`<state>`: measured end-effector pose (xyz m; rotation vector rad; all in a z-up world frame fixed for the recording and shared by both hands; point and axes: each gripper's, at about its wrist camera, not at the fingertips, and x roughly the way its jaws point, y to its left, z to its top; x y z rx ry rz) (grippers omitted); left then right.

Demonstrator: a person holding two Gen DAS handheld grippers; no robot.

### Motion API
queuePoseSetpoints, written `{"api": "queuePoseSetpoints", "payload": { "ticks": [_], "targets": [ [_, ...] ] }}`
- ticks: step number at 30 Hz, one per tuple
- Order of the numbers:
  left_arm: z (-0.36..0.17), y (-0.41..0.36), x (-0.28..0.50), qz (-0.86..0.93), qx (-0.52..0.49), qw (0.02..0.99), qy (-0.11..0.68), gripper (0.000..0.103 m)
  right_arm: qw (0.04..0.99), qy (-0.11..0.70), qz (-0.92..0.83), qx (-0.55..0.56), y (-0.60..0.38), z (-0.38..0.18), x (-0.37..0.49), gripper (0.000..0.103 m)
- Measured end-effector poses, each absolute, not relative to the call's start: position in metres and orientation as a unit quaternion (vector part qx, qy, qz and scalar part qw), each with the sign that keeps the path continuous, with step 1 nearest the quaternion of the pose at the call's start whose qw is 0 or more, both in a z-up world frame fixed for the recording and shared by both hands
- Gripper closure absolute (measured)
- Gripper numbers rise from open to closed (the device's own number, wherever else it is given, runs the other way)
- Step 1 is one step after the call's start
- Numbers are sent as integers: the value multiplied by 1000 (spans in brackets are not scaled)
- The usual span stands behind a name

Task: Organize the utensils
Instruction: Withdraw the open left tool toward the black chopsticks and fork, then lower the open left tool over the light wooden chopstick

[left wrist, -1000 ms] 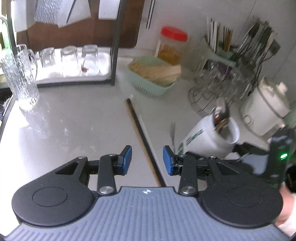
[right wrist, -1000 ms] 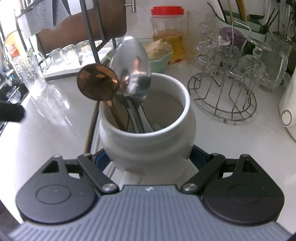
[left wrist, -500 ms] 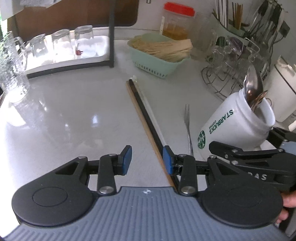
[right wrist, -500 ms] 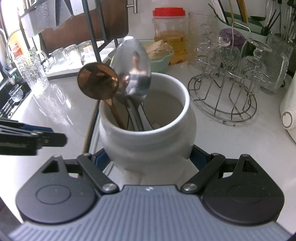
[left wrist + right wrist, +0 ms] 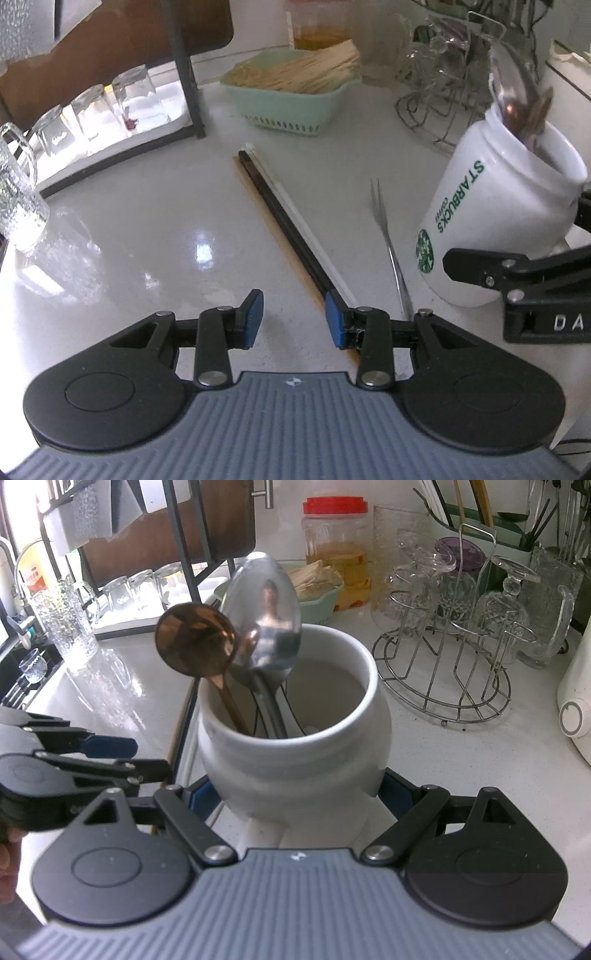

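My right gripper [image 5: 295, 797] is shut on a white Starbucks mug [image 5: 295, 746], tilted, also in the left wrist view [image 5: 495, 229]. A silver spoon [image 5: 262, 616] and a copper spoon [image 5: 195, 642] stand in the mug. On the white counter lie chopsticks, wooden, black and white [image 5: 291, 236], and a silver fork [image 5: 388, 240] beside the mug. My left gripper [image 5: 293, 319] is open and empty, low over the near end of the chopsticks; it shows in the right wrist view [image 5: 110, 755].
A green basket of wooden sticks [image 5: 295, 92] sits at the back. A wire rack of glasses [image 5: 443, 664] stands at the right. A black-framed rack with upturned glasses [image 5: 110, 107] and a glass pitcher [image 5: 18, 199] are at the left. A red-lidded jar [image 5: 336, 554] stands behind.
My left gripper has moved forward and lower over the counter, closer to the chopsticks and the mug. The right gripper still holds the mug, nearly unmoved.
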<state>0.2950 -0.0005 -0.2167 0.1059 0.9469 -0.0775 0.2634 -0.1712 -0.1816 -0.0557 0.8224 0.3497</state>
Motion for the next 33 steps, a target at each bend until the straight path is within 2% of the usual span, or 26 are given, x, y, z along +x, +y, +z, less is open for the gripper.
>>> {"api": "queuePoseSetpoints", "payload": {
  "ticks": [8, 14, 23, 33],
  "targets": [
    [-218, -7, 298, -39, 66, 886, 458, 60, 900, 400, 170, -28, -171, -181, 264, 12],
    [-217, -6, 297, -32, 57, 884, 463, 67, 899, 402, 170, -29, -170, -181, 265, 12],
    [-218, 8, 293, -15, 49, 876, 479, 67, 900, 401, 169, -29, -170, -181, 265, 12],
    [-217, -1, 294, -22, 14, 887, 460, 66, 900, 402, 168, -29, -170, -181, 265, 12]
  ]
}}
